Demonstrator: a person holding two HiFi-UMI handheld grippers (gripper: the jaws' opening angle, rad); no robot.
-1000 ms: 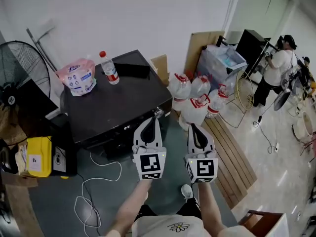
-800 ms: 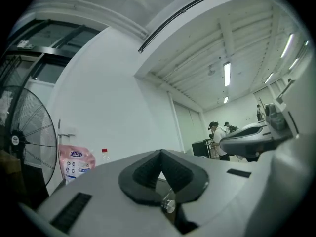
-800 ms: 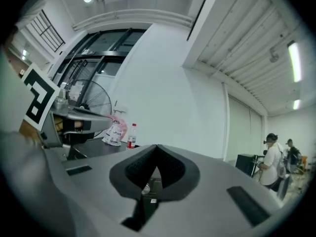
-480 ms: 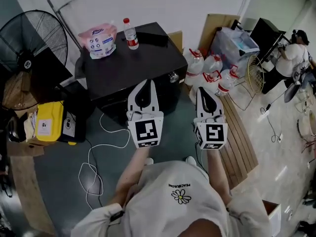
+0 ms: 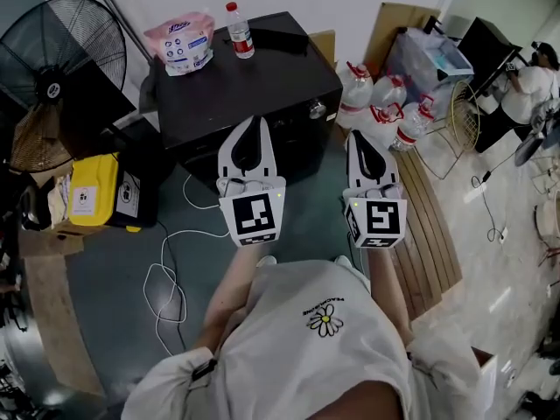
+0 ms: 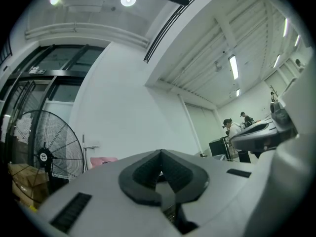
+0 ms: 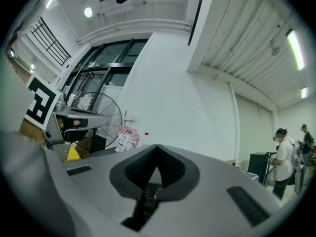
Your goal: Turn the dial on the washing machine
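Observation:
The washing machine (image 5: 229, 86) is a black box against the white wall, seen from above in the head view. Its small silver dial (image 5: 317, 109) sits at the front top right corner. My left gripper (image 5: 255, 120) hangs in front of the machine's front edge, left of the dial and apart from it, shut with nothing in it. My right gripper (image 5: 357, 136) is to the right of the dial, below it in the picture, also shut on nothing. Both gripper views point up at the wall and ceiling; the left gripper (image 6: 160, 152) and right gripper (image 7: 157, 146) show closed jaws.
A pink pouch (image 5: 182, 44), a water bottle (image 5: 239, 31) and a flat black item (image 5: 280, 38) stand on the machine. A fan (image 5: 61, 55) and yellow box (image 5: 92, 191) are left. Water jugs (image 5: 385, 103) and wooden planks (image 5: 433, 226) lie right. A white cable (image 5: 166, 278) trails across the floor.
Both grippers have drawn back from the machine; the left one was right by the dial a second ago. The head view has tipped down, showing the person's shirt.

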